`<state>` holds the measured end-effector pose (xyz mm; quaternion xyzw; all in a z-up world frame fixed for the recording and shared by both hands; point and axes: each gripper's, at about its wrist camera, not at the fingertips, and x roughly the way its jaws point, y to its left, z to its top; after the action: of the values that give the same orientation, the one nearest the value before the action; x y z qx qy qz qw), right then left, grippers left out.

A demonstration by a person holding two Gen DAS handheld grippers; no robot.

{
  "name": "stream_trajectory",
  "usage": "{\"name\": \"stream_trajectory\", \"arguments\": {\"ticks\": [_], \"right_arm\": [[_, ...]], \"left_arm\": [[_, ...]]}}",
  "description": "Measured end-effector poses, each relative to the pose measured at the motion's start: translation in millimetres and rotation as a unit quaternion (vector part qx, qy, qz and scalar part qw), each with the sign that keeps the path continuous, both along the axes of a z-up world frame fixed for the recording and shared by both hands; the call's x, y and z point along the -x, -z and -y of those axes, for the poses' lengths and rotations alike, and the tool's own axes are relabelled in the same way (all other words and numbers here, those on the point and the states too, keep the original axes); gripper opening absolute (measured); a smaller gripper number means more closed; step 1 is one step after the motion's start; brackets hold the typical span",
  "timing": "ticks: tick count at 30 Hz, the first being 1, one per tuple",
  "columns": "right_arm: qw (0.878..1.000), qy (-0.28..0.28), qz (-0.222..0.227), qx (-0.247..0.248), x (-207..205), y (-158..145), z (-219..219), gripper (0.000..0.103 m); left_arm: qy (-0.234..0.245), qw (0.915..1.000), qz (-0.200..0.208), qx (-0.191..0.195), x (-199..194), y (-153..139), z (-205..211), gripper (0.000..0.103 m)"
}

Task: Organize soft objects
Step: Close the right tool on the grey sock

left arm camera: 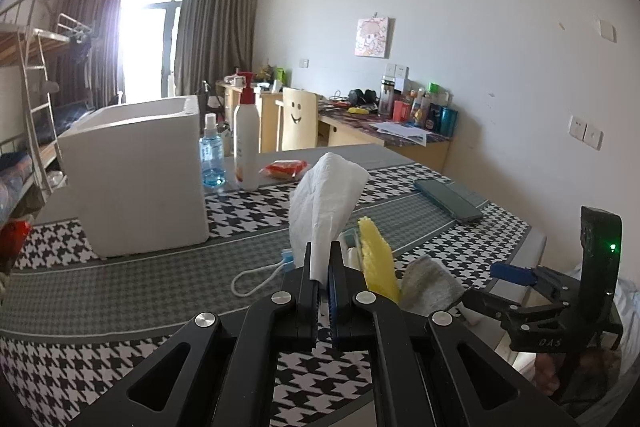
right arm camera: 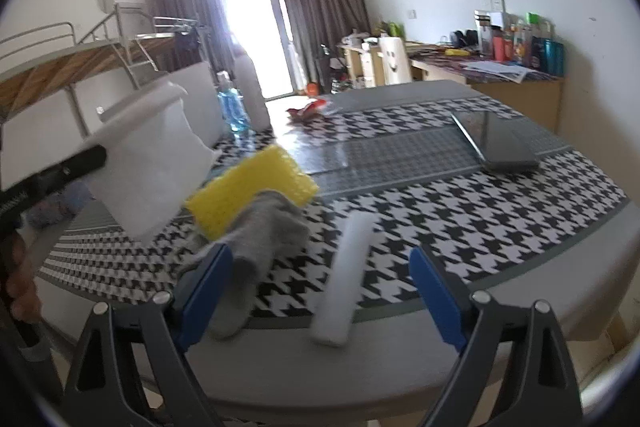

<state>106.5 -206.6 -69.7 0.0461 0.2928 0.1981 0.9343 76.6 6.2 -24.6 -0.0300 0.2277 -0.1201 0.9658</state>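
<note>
Houndstooth cloth covers the table [left arm camera: 120, 291] you are working at, in a dorm room with a bunk bed and a bright curtained window behind.

From your left wrist camera, your left gripper [left arm camera: 323, 267] has its jaws pressed together on the lower edge of a white tissue [left arm camera: 326, 203], which stands up above the fingers. Take the white storage box [left arm camera: 136, 179] as your landmark: the tissue hangs to the right of it and nearer you, with open cloth between them. Just right of the tissue and behind the jaws lie a yellow sponge [left arm camera: 376, 259] and a grey cloth [left arm camera: 430, 285]. Your right gripper [left arm camera: 516, 281] sits low at the far right of this view.

From your right wrist camera, your right gripper [right arm camera: 320, 291] has its jaws spread wide, pinching nothing. The grey cloth [right arm camera: 264, 239] lies against the inner side of the left finger, trailing toward the table edge and away up to the yellow sponge [right arm camera: 248, 187], which it overlaps. A white roll-like bar [right arm camera: 344, 267] lies between the jaws, its long axis running away from you. The tissue [right arm camera: 148, 163] floats in the other gripper to the left, in front of the box [right arm camera: 200, 99].

By my reading, the right hand is nearer the cloth; it sits left of centre in the jaws, so you would need to shift left before closing, or you may catch the bar instead.
</note>
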Motion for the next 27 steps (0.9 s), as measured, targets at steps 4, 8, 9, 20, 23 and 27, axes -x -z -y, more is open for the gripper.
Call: {"name": "stream_trajectory", "arguments": {"ticks": [4, 8, 9, 20, 23, 27], "right_arm": [[1.0, -0.03, 0.003, 0.001, 1.1, -3.0, -15.9, 0.088], [0.999, -0.054, -0.001, 0.005, -2.1, -1.2, -32.1, 0.088], [0.998, -0.058, -0.002, 0.007, -3.0, -0.3, -35.5, 0.088], [0.997, -0.067, -0.039, 0.03, -15.6, 16.9, -51.4, 0.06], [0.996, -0.065, -0.051, 0.04, -17.2, 21.7, -51.4, 0.04], [0.995, -0.07, -0.056, 0.031, -15.8, 18.4, -48.3, 0.019]], "left_arm": [[-0.004, 1.0, -0.001, 0.005, 2.9, 2.5, -3.3, 0.004], [-0.005, 1.0, -0.003, 0.006, 6.0, 5.0, -4.6, 0.004], [-0.005, 1.0, -0.003, 0.007, 7.0, 5.8, -5.2, 0.004], [-0.009, 0.9998, -0.013, 0.01, 8.3, 12.8, -12.0, 0.004], [-0.01, 0.9998, -0.015, 0.012, 7.3, 13.2, -14.4, 0.004], [-0.017, 0.9996, -0.014, 0.018, 6.3, 9.3, -19.7, 0.004]]}}
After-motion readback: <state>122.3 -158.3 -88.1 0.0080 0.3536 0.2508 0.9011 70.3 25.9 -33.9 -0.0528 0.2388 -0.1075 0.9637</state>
